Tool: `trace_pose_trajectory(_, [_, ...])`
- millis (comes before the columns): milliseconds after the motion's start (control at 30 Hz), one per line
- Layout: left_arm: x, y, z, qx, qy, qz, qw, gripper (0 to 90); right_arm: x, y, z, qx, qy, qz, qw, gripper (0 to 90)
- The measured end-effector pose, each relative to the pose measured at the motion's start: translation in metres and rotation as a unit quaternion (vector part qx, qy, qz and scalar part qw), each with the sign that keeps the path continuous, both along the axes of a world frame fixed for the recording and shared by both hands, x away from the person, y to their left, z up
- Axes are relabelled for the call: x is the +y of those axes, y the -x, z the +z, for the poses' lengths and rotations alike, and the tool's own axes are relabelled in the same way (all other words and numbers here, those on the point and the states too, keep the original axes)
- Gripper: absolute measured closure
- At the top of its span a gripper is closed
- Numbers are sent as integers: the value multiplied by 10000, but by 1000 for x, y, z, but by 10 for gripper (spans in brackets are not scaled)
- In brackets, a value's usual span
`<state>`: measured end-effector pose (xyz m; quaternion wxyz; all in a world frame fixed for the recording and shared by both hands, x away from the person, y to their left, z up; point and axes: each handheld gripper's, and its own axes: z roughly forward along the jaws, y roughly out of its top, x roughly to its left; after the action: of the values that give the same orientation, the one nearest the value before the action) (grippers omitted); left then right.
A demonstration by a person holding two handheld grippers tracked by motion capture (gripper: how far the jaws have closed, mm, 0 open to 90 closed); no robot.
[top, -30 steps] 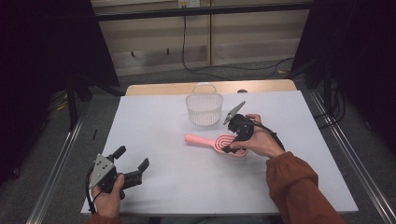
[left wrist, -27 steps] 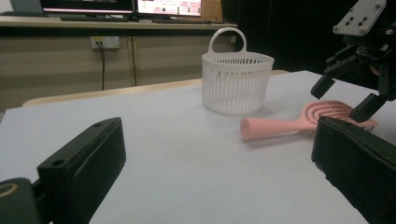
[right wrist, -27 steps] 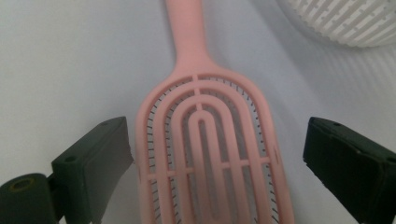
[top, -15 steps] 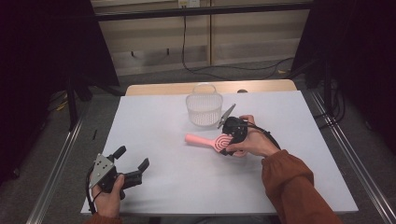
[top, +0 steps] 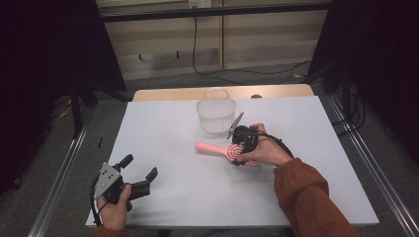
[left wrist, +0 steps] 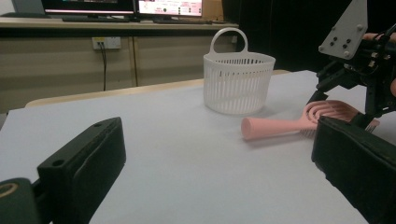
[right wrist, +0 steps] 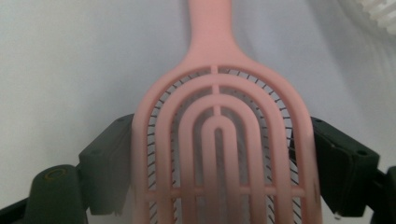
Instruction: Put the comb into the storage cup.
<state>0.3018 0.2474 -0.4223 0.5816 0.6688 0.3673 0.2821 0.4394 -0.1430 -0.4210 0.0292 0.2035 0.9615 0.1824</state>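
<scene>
Pink hairbrush lies flat on the white table at the centre of the high view, handle pointing left, just below and apart from the white basket. My right gripper is over its head, and in the right gripper view the 2 black jaws stand at either flank of the hairbrush; they have just been closing, and both pads look to be against its edges, though the blur there leaves me unsure how firmly. That frame cuts off the brush's rear end at the bottom, and my right hand hides the far side of the head in the high view.

My left gripper rests at the lower left of the high view, jaws spread wide with nothing between them, close to the table's near edge.

Open white surface runs between the 2 grippers and on both sides of the basket; the table's right third is bare.

I count 1 hairbrush, 1 basket, 2 grippers.
</scene>
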Motion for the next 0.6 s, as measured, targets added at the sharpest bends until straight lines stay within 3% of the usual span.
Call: trace_pose_trajectory(600, [1,0,0,-8,-12,-4,10000,32,4,1,-3,-74,111,104,9999,137])
